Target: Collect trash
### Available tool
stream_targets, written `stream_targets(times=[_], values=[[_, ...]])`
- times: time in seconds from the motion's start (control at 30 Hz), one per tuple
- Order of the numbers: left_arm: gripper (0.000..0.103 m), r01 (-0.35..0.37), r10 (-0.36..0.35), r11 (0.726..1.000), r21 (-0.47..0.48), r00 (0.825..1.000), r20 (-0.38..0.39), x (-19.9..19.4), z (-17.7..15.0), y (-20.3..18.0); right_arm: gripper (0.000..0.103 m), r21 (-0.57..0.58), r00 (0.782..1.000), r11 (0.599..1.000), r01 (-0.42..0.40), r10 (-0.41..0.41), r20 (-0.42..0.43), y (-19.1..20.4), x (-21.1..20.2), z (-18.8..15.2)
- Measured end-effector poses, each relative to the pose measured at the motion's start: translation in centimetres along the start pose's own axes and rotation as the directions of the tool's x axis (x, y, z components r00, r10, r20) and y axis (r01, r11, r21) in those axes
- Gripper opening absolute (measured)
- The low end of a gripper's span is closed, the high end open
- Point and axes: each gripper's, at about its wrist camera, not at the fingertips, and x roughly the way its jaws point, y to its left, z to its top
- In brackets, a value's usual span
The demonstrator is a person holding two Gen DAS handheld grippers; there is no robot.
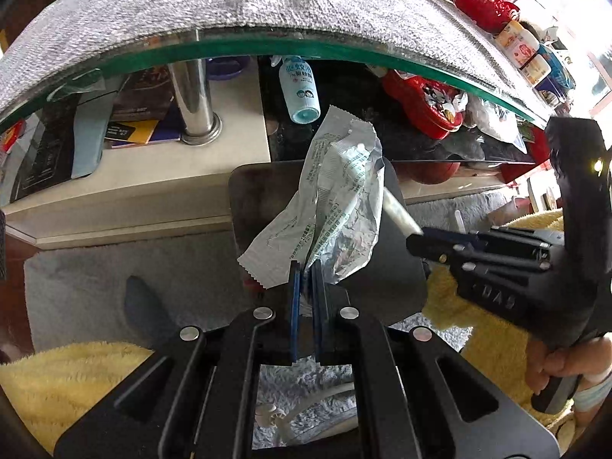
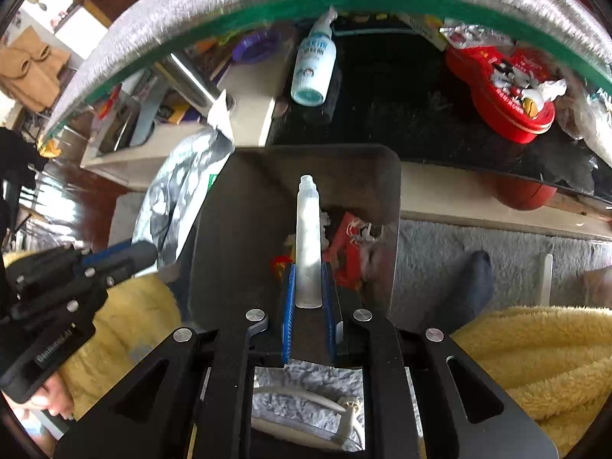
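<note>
Trash is held in both tools above a dark bin (image 2: 237,229) that stands on the grey rug (image 2: 497,244). A crumpled foil wrapper (image 1: 336,199) is pinched by its lower edge in the left tool (image 1: 306,267), whose jaws are fully closed on it; the rest of the wrapper stands free above the pads. The wrapper is judged light, thin and limp, so a hold on a folded, doubled edge would be the surest. A small clear plastic bottle (image 2: 309,241), uncapped, is clamped near its base in the right tool (image 2: 309,287) and stands upright along the fingers. The bottle is judged light, fairly stiff and smooth, so slipping is possible. Red scraps are seen inside the bin. Beyond, a lower shelf with a pale blue bottle (image 2: 313,69) and a red tin (image 2: 505,91) is seen under the glass desk (image 1: 267,46).
</note>
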Motion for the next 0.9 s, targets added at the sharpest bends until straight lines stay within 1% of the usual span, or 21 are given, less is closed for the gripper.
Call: stream_targets(times=[0.17, 0.27, 0.3, 0.33, 0.37, 0.4, 0.43, 0.5, 0.53, 0.57, 0.6, 0.63, 0.7, 0.73, 0.77, 0.8, 0.9], values=[[0.006, 0.014, -0.015, 1.000, -0.011, 1.000, -0.026, 0.9, 0.5, 0.1, 0.017, 0.009, 1.000, 1.000, 0.005, -0.004, -0.010, -0.3, 0.6, -0.1], [0.010, 0.017, -0.017, 1.000, -0.014, 0.999, -0.035, 1.2, 0.8, 0.3, 0.018, 0.025, 1.000, 1.000, -0.001, 0.001, -0.008, -0.6, 0.5, 0.3], [0.013, 0.016, -0.017, 1.000, -0.013, 0.999, -0.035, 1.2, 0.8, 0.3, 0.018, 0.027, 1.000, 1.000, 0.000, 0.000, -0.006, -0.7, 0.5, 0.4], [0.016, 0.009, -0.010, 1.000, -0.010, 0.999, -0.034, 1.1, 0.8, 0.2, 0.024, 0.028, 1.000, 1.000, 0.000, 0.000, -0.004, -0.8, 0.5, 0.5], [0.023, 0.005, -0.006, 1.000, -0.007, 0.999, -0.031, 1.1, 0.9, 0.2, 0.039, 0.029, 1.000, 1.000, 0.001, -0.001, 0.000, -0.8, 0.4, 0.6], [0.030, -0.002, 0.002, 1.000, -0.003, 1.000, -0.029, 1.0, 1.0, 0.1, 0.045, 0.028, 1.000, 1.000, 0.002, -0.002, 0.006, -0.8, 0.3, 0.6], [0.033, -0.011, 0.011, 1.000, -0.001, 1.000, -0.027, 0.9, 1.1, 0.1, 0.050, 0.026, 1.000, 1.000, 0.005, -0.005, 0.009, -0.7, 0.2, 0.6], [0.038, -0.027, 0.027, 1.000, 0.006, 0.999, -0.024, 0.8, 1.2, 0.1, 0.050, 0.023, 1.000, 1.000, 0.003, -0.003, 0.010, -0.7, 0.1, 0.7], [0.041, -0.030, 0.030, 1.000, 0.003, 0.999, -0.019, 0.7, 1.2, 0.2, 0.053, 0.021, 1.000, 1.000, 0.006, -0.007, 0.012, -0.7, 0.1, 0.7], [0.045, -0.032, 0.032, 0.999, 0.001, 0.999, -0.015, 0.6, 1.3, 0.2, 0.058, 0.018, 1.000, 1.000, 0.012, -0.012, 0.016, -0.8, 0.0, 0.7], [0.049, -0.035, 0.035, 0.999, 0.000, 0.999, -0.011, 0.5, 1.4, 0.2, 0.062, 0.014, 1.000, 1.000, 0.018, -0.018, 0.022, -0.9, -0.2, 0.7], [0.051, -0.041, 0.041, 0.999, 0.000, 0.999, -0.006, 0.4, 1.5, 0.3, 0.067, 0.009, 0.999, 1.000, 0.024, -0.024, 0.029, -0.9, -0.4, 0.6], [0.060, -0.051, 0.051, 0.999, 0.002, 0.999, 0.005, 0.0, 1.5, 0.3, 0.072, -0.003, 0.999, 0.999, 0.032, -0.032, 0.036, -0.8, -0.6, 0.7], [0.063, -0.060, 0.059, 0.998, 0.003, 0.998, 0.012, -0.3, 1.6, 0.3, 0.077, -0.010, 0.998, 0.999, 0.039, -0.038, 0.040, -0.8, -0.8, 0.7], [0.068, -0.064, 0.064, 0.998, 0.004, 0.998, 0.018, -0.5, 1.7, 0.3, 0.080, -0.019, 0.998, 0.999, 0.047, -0.046, 0.049, -0.7, -1.1, 0.7], [0.071, -0.067, 0.067, 0.998, 0.004, 0.997, 0.025, -0.8, 1.8, 0.3, 0.081, -0.023, 0.997, 0.998, 0.050, -0.049, 0.058, -0.6, -1.4, 0.7], [0.077, -0.078, 0.077, 0.997, 0.009, 0.995, 0.058, -2.0, 2.0, 0.0, 0.081, -0.021, 0.995, 0.999, 0.045, -0.043, 0.086, -0.4, -2.7, 1.0]])
